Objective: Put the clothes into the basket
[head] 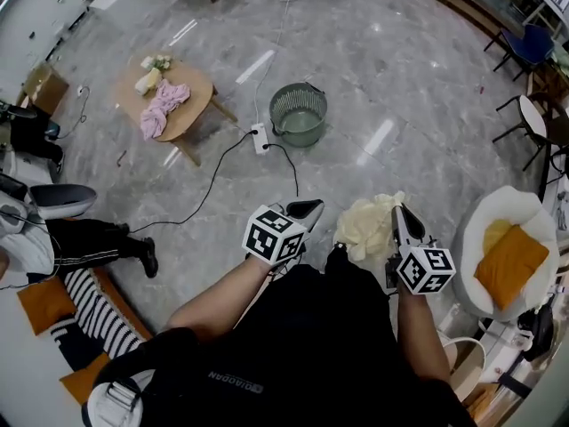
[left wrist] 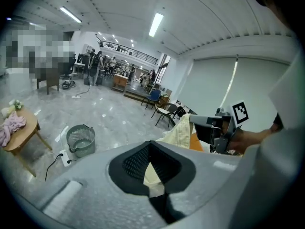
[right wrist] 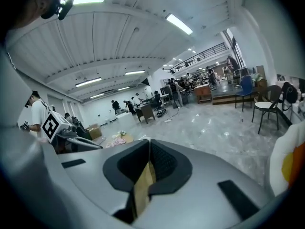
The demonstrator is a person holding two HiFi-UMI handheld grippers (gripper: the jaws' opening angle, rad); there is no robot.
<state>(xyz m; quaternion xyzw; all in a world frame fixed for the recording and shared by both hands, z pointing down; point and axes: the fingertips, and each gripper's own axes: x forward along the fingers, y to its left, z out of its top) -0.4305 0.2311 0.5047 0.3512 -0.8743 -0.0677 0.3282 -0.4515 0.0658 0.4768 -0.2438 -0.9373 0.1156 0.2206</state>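
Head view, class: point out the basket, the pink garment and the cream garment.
basket (head: pixel 289 103), head view, on its mesh wall.
pink garment (head: pixel 164 105), head view, middle of the bundle.
cream garment (head: pixel 363 228), head view, middle of the bunched cloth.

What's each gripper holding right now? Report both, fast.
Left gripper: closed on a bit of pale fabric.
Right gripper: closed on the cream cloth.

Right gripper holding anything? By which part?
Yes: the right gripper, jaws shut on the cream garment, pinching a fold at its side; the rest hangs bunched.
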